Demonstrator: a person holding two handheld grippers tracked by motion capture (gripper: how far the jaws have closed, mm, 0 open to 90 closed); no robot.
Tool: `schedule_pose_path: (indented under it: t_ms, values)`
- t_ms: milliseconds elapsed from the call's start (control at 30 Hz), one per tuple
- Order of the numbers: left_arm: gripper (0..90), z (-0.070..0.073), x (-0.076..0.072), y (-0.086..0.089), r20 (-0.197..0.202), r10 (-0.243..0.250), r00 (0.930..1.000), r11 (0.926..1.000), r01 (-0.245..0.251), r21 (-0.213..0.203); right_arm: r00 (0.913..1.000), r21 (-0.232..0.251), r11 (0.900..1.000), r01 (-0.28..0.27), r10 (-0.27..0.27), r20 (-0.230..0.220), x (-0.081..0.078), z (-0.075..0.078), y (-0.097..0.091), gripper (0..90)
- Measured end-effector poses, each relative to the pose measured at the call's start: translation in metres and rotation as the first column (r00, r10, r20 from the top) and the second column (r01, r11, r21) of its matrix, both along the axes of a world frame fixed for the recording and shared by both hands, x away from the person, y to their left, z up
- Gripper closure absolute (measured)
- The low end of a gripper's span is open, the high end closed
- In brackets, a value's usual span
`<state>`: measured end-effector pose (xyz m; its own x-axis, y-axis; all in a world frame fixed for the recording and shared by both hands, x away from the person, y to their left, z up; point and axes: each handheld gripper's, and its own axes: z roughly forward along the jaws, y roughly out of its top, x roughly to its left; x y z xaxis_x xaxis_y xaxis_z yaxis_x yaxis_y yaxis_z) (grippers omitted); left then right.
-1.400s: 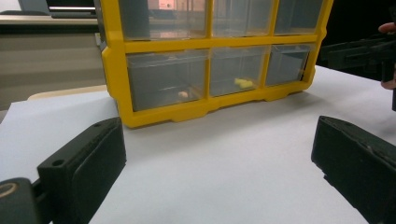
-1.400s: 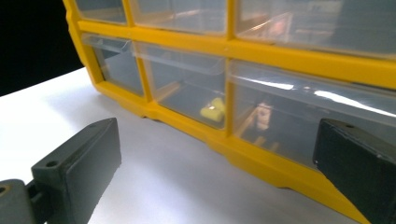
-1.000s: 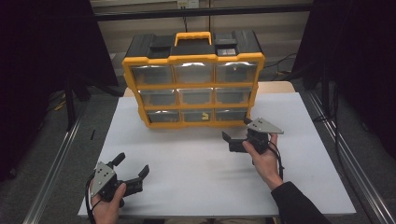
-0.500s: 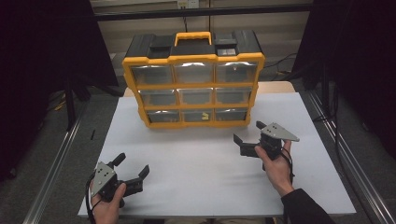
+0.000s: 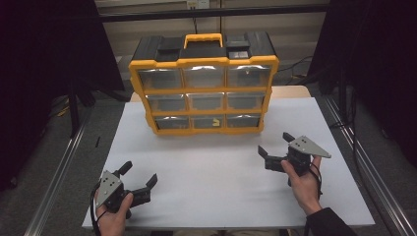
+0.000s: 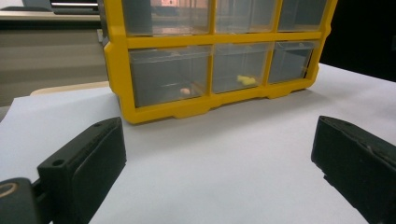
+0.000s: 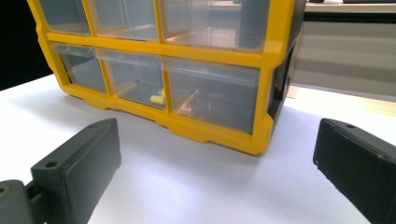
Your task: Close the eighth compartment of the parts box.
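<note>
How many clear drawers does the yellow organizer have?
9, in three rows of three on the organizer front: top row, middle row, bottom row. All are shut; none looks hidden.

Organizer (image 5: 203,88): glossy yellow plastic frame, clear plastic drawers. Table sheet (image 5: 216,172): matt white, smooth.
</note>
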<state>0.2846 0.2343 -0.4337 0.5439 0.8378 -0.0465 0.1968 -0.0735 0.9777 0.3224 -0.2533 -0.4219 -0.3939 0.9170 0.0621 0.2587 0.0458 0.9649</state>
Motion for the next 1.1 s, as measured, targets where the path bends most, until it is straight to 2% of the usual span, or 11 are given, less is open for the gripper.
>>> schedule_pose_path:
  t_ms: [300, 567, 833, 1100]
  values:
    - [3.2, 0.000, 0.000, 0.001, 0.001, 0.006, 1.0000, 0.9999, -0.006, -0.015, 0.9997, 0.002, 0.9997, 0.022, -0.022, 0.004, -0.013, -0.003, -0.013, 0.4]
    - [3.0, 0.000, 0.000, 0.003, 0.000, 0.015, 0.9999, 0.9999, -0.015, 0.003, 0.9991, 0.000, 0.9992, 0.041, -0.041, 0.015, -0.023, -0.007, -0.023, 1.6]
    - [3.0, 0.000, 0.000, 0.003, -0.001, 0.020, 0.9998, 0.9998, -0.020, 0.001, 0.9961, 0.007, 0.9965, 0.083, -0.083, 0.031, -0.033, -0.010, -0.037, 1.7]
    - [3.0, 0.000, 0.000, 0.002, -0.002, 0.023, 0.9997, 0.9997, -0.023, -0.004, 0.9907, 0.004, 0.9907, 0.136, -0.136, 0.013, -0.048, -0.016, -0.052, 1.5]
